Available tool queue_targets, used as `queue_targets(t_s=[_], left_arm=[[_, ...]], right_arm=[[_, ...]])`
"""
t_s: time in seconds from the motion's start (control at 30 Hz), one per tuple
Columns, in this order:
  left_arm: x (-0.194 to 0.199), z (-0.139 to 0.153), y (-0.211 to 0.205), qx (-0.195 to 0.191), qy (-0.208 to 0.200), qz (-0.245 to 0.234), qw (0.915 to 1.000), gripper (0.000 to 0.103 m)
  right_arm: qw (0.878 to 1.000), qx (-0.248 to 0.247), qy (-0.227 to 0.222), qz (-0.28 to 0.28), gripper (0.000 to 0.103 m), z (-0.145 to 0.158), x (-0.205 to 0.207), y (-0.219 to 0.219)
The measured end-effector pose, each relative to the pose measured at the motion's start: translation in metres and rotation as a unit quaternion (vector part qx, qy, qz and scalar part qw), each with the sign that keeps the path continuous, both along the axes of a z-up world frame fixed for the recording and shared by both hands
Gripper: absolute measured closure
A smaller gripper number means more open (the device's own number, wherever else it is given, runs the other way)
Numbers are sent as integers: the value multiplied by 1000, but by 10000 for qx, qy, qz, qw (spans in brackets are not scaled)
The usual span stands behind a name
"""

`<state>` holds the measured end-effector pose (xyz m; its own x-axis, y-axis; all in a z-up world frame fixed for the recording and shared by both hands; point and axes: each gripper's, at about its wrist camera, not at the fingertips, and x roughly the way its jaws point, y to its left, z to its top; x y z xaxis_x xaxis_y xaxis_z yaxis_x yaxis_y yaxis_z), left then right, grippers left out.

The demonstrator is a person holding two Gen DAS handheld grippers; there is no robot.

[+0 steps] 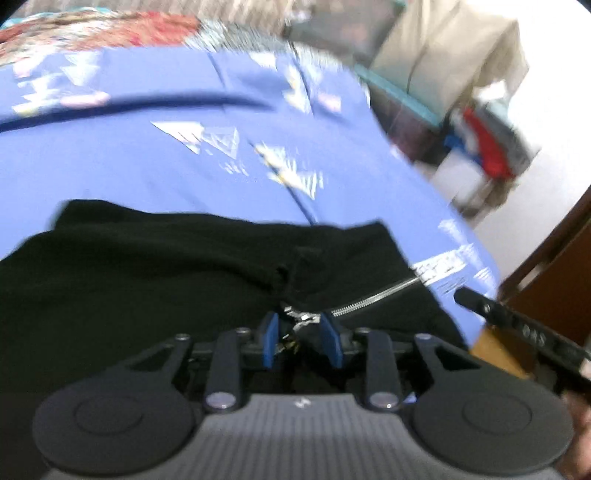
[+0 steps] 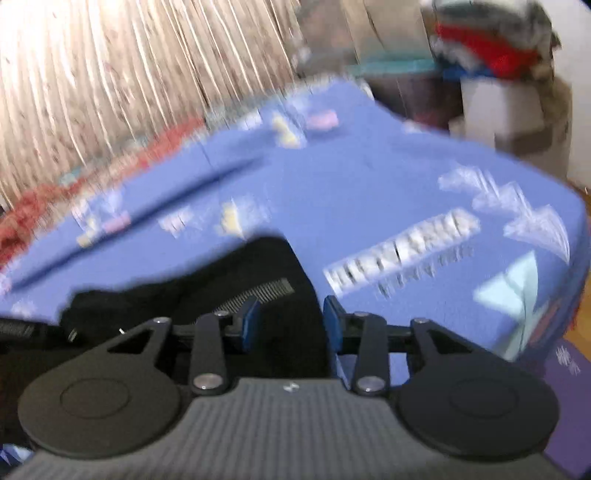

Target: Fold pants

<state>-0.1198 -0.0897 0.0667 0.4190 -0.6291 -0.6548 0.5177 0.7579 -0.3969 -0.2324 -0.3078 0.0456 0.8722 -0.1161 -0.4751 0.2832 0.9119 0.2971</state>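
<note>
Black pants (image 1: 155,273) with a silver zipper (image 1: 373,295) lie on a blue patterned bedsheet (image 1: 184,158). In the left wrist view my left gripper (image 1: 299,338) is at the pants' zipper area, its blue pads apart with black cloth and the metal zipper pull between them. In the right wrist view my right gripper (image 2: 290,325) stands with its blue pads apart over the edge of the black pants (image 2: 221,288), cloth lying between the pads. The right gripper's arm also shows in the left wrist view (image 1: 517,325). Both views are blurred.
The bed's edge drops off to the right (image 1: 461,236). A pile of clothes (image 1: 487,144) and a teal-topped stand sit beyond the bed. A striped curtain (image 2: 110,74) hangs behind it. A red patterned blanket (image 1: 92,29) lies at the far side.
</note>
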Motion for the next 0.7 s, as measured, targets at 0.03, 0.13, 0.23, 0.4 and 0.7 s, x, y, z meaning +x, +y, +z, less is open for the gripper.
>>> queue_targets(t_s=[0.03, 0.13, 0.23, 0.4, 0.7], left_arm=[[-7, 2, 19, -138, -17, 92, 9999, 68], [-34, 6, 86, -440, -25, 608, 9972, 56], [-68, 5, 161, -586, -39, 1452, 9877, 42], [-110, -7, 274, -836, 167, 3173, 9445, 23], [-68, -48, 354, -1616, 849, 4420, 8783, 2]], right_arm=[[9998, 14, -109, 138, 61, 7, -1, 5], [9963, 145, -127, 832, 61, 18, 14, 27], [9854, 393, -20, 1653, 64, 21, 37, 65], [9478, 880, 626, 2998, 89, 9, 86, 147], [8755, 945, 1694, 4426, 91, 4, 139, 291]])
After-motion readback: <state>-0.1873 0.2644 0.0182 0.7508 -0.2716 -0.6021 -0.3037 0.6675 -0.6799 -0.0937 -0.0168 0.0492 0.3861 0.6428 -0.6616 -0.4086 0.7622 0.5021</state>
